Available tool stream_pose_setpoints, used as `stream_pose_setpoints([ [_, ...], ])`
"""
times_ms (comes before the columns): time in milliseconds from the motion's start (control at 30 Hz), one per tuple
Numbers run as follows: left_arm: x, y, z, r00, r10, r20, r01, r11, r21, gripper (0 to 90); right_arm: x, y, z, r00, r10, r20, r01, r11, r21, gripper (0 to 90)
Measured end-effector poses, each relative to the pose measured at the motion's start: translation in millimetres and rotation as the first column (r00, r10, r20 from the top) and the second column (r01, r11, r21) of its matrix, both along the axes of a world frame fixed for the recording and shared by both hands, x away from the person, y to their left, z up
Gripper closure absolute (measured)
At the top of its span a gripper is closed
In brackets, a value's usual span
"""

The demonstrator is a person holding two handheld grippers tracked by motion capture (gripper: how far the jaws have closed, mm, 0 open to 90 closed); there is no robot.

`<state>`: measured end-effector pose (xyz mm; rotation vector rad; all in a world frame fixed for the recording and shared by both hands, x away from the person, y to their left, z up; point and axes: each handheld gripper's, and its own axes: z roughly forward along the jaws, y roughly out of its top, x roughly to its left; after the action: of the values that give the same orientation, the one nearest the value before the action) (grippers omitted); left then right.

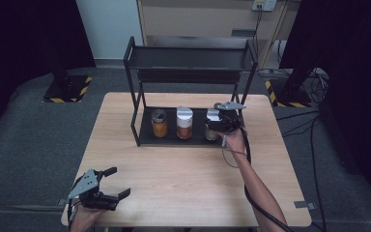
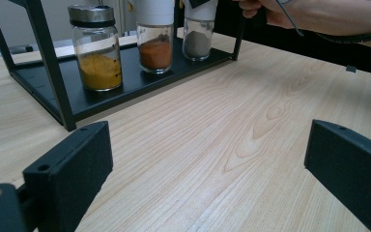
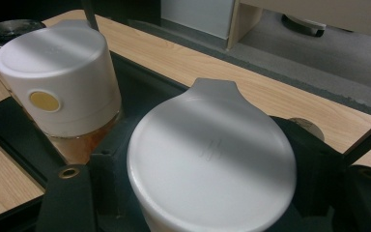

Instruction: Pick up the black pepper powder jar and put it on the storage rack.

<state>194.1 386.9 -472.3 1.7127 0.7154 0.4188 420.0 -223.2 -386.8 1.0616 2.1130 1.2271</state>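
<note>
Resting near the table's (image 1: 183,174) front-left corner: left gripper (image 1: 117,182), jaws spread, empty. Rack (image 1: 134,96) lower shelf, left to right: yellow jar (image 1: 159,123), orange jar (image 1: 184,123), grey jar (image 2: 197,38) at right end, its white lid between the right gripper's (image 1: 219,122) jaws; contact uncertain. Step judged: grasping or placing; next needs a vertical move under the top shelf.

Your light wooden desk (image 1: 183,169) is sitting on a grey floor (image 1: 24,145), and a black two-tier rack (image 1: 188,58) is standing on its far half. The rack's lower shelf (image 2: 43,79) is carrying three jars in a row — a metal-lidded jar of yellow powder (image 2: 96,48) at the left, a white-capped jar of orange powder (image 2: 155,36) in the middle, and a white-capped jar of grey powder (image 2: 198,34) at the right. The upper shelf (image 1: 188,57) is lying bare.
</note>
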Motion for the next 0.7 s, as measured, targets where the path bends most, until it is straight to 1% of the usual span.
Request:
stream_pose_setpoints([
  [367,-0.1,-0.2,0.1,1.0,-0.001,0.001,0.001,1.0,0.001,2.3,0.8,-1.3,-1.6,1.0,-0.004,0.003,0.004,1.0,0.012,30.8],
  [633,0.0,-0.4,0.5,1.0,-0.002,0.001,0.002,1.0,0.003,2.3,-0.8,-1.7,-3.1,0.9999,-0.002,0.012,0.002,1.0,0.009,30.6],
  [700,-0.1,-0.4,0.4,1.0,-0.002,0.002,0.002,1.0,0.002,2.3,-0.9,-2.0,-2.5,1.0,-0.002,0.008,0.002,1.0,0.011,30.5],
])
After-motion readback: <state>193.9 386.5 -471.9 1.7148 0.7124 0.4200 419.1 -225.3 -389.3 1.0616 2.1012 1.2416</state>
